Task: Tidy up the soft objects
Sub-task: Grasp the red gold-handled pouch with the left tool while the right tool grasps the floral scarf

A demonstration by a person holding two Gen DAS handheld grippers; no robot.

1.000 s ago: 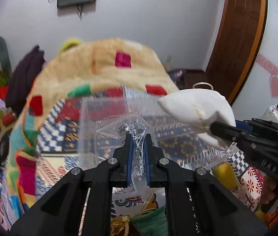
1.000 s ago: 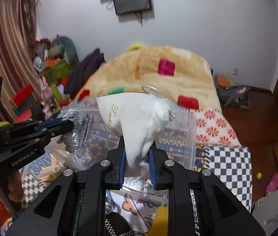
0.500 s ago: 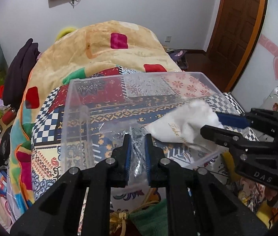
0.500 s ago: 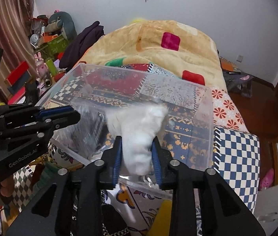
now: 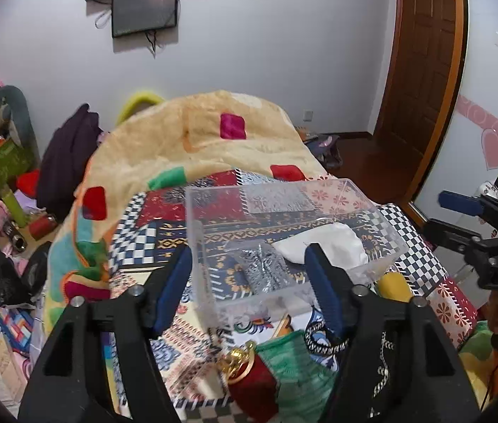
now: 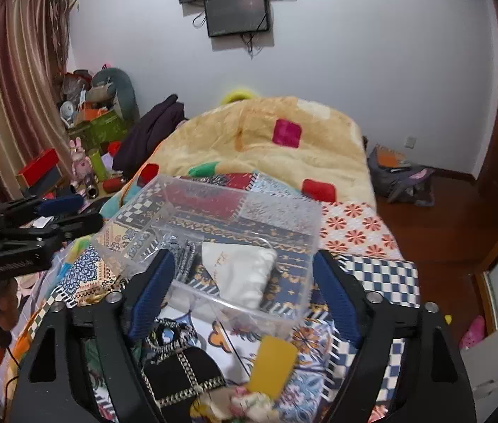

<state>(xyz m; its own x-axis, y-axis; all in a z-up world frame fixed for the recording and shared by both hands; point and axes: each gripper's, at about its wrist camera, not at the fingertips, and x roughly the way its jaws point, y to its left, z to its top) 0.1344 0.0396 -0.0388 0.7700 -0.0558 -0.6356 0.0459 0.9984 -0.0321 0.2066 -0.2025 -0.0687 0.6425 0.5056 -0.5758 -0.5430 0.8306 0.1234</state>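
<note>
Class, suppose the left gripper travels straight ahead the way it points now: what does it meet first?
Most likely the near wall of the clear box, which sits between the open fingers of the left gripper; depth is uncertain.

Your left gripper (image 5: 249, 275) is spread wide, its blue-padded fingers (image 5: 173, 287) holding nothing. Your right gripper (image 6: 241, 292) gapes just as wide, level and pointing forward.
</note>
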